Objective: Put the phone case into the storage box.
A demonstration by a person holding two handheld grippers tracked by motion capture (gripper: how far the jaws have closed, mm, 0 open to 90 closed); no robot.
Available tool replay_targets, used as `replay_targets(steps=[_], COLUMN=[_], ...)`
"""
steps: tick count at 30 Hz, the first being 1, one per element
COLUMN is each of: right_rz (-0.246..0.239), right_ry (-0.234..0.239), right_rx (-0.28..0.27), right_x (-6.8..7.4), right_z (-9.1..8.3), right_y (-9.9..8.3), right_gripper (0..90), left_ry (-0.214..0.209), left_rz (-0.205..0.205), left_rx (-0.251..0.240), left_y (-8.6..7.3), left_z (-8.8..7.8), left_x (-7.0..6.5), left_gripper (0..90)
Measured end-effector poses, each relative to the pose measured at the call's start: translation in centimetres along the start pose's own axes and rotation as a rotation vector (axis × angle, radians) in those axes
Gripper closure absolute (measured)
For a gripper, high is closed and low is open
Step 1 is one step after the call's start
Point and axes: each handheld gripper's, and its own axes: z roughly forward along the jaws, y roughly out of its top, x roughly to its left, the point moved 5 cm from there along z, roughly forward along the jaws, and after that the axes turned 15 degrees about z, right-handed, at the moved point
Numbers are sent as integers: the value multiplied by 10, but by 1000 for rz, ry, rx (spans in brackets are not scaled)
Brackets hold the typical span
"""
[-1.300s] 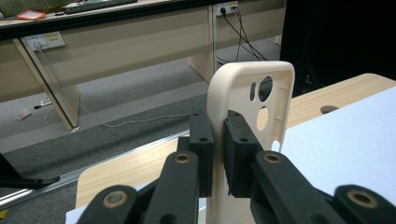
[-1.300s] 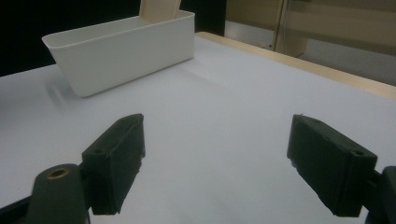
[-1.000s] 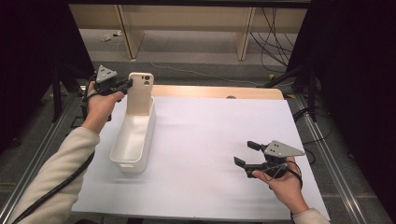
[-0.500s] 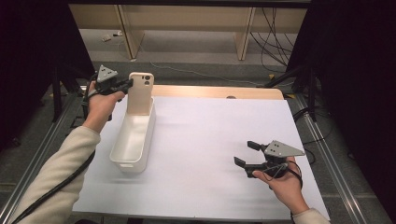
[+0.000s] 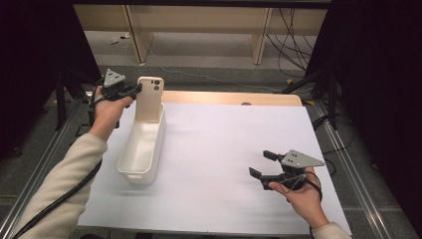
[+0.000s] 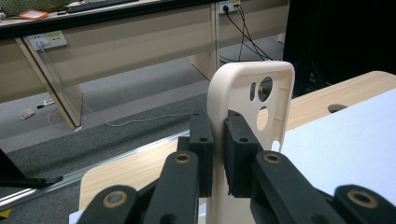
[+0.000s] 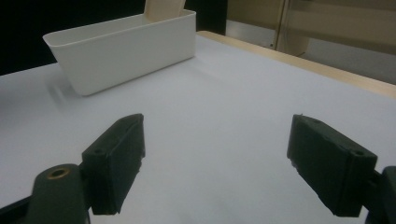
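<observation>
A cream phone case (image 5: pixel 150 98) stands upright at the far end of a white oblong bin (image 5: pixel 142 147), camera cutouts at its top. My left gripper (image 5: pixel 138 88) is shut on the case's left edge; in the left gripper view its pads (image 6: pixel 201 140) pinch the case (image 6: pixel 254 93) on both sides. At the table's near right, my right gripper (image 5: pixel 263 164) hovers low over the white sheet, jaws wide apart with nothing between them. In the right gripper view the bin (image 7: pixel 123 46) lies ahead to the left, beyond the open fingertips (image 7: pixel 116 158).
A white sheet (image 5: pixel 224 144) covers most of the wooden table (image 5: pixel 229 97). Dark curtains flank both sides. Desk legs and cables stand on the floor beyond the far edge.
</observation>
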Motion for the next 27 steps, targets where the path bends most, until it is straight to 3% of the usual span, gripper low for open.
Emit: replay_targets(steps=[11, 19, 27], right_rz=[-10, 10, -15], right_ry=[1, 17, 10], right_rx=[1, 12, 1], right_x=[-1, 0, -1], right_z=[-1, 0, 0], right_y=[1, -1, 0], right_gripper=[204, 204, 204], left_ry=[-1, -10, -7], left_rz=[-2, 6, 4], left_rx=[-1, -4, 3], left_y=[-2, -2, -4], left_z=[4, 6, 8], left_x=[1, 0, 0], left_gripper=[830, 830, 830])
